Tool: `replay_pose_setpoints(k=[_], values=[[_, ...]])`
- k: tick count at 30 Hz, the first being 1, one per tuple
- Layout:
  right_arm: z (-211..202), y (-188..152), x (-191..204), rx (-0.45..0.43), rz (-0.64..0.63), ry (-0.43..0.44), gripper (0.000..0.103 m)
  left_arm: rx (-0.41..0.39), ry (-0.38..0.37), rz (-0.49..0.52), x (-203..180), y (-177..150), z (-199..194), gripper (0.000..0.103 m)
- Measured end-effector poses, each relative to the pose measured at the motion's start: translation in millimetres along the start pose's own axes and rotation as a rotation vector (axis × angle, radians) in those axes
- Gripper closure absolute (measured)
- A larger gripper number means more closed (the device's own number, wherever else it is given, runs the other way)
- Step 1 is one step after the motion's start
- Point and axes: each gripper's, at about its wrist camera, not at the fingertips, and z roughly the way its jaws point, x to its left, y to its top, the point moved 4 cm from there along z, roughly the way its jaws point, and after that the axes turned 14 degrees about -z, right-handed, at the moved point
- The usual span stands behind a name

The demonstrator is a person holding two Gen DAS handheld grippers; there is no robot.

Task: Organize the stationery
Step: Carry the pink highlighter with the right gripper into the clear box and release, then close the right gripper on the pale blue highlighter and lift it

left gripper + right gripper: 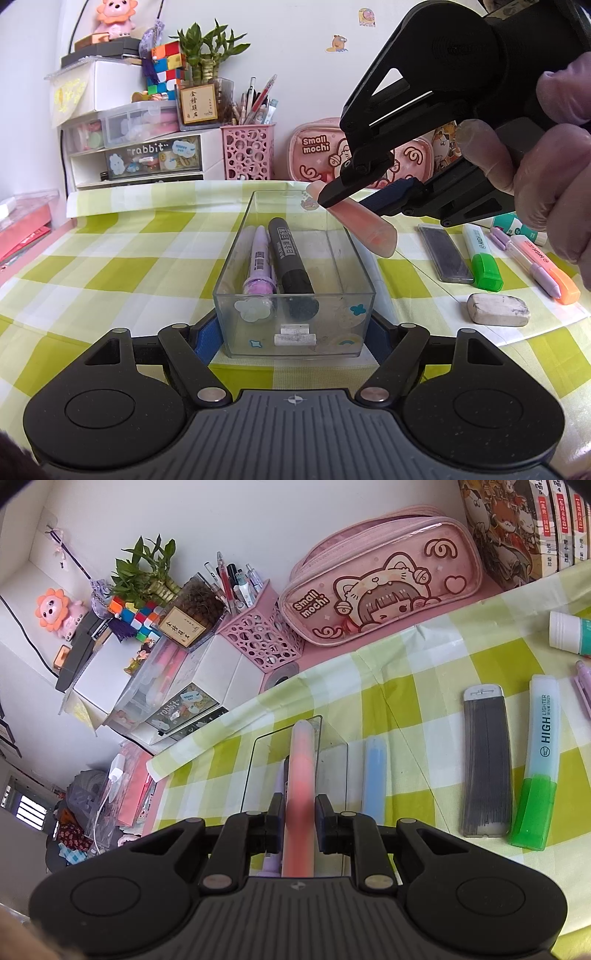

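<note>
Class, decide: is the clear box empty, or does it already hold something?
Not empty. The clear box holds a purple pen and a black marker side by side.

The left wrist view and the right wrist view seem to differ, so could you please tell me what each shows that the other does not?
Left wrist only: the white eraser, the black marker in the clear box, which the left gripper clamps.

Right wrist only: a row of books.

Both: the right gripper holding the pink tube, the green highlighter, the pink pencil case.

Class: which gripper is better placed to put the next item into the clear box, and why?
Right. The right gripper already holds the pink tube over the clear box; the left gripper is clamped on that box.
</note>
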Motion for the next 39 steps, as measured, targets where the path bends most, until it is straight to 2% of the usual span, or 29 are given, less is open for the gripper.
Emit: replay_pose_setpoints(k=[20, 26, 33, 39], values=[[-4.1, 1.4, -1.6, -0.015, -0.045, -0.031, 0.08, 0.0, 0.0, 0.0, 0.0, 0.0, 0.1, 0.028], [-8.8, 0.8, -15.1, -0.03, -0.058, -0.076, 0.066, -0.01, 0.001, -0.003, -1.0, 0.2, -1.1, 0.03], [3.2, -10.5, -19.8, 0.0, -0.146, -0.146, 0.065, -0.026, 0.027, -0.02, -0.3, 2.0, -3.1, 0.031], [13.0, -13.7, -13.5, 0.004, -0.273, -0.241, 0.065, -0.023, 0.025, -0.023, 1.1, 2.0, -3.3, 0.031]])
